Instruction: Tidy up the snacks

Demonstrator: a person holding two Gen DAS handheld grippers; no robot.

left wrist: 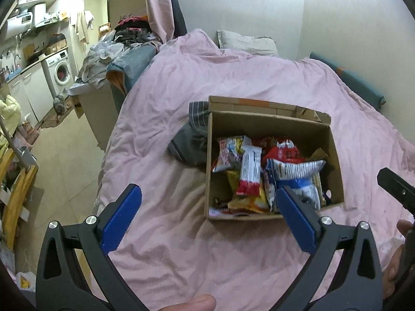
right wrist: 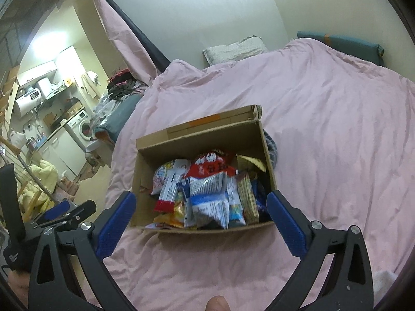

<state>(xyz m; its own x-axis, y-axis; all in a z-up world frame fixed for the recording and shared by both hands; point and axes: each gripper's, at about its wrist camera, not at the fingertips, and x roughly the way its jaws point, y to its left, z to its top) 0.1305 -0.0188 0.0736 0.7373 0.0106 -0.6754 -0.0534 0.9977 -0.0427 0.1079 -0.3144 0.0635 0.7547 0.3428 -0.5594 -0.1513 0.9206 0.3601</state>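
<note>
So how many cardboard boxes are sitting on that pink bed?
1. The cardboard box sits mid-bed on the pink duvet, open and full of snack packets. Others may lie out of view.

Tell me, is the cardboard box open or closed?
Open. The cardboard box has its flaps up, and you can see snack packets piled inside it on the pink bed cover.

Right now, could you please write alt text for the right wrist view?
An open cardboard box packed with snack packets sits on a pink bedspread. The right claw is open and empty before it, and a kitchen corner lies to the left.
</note>
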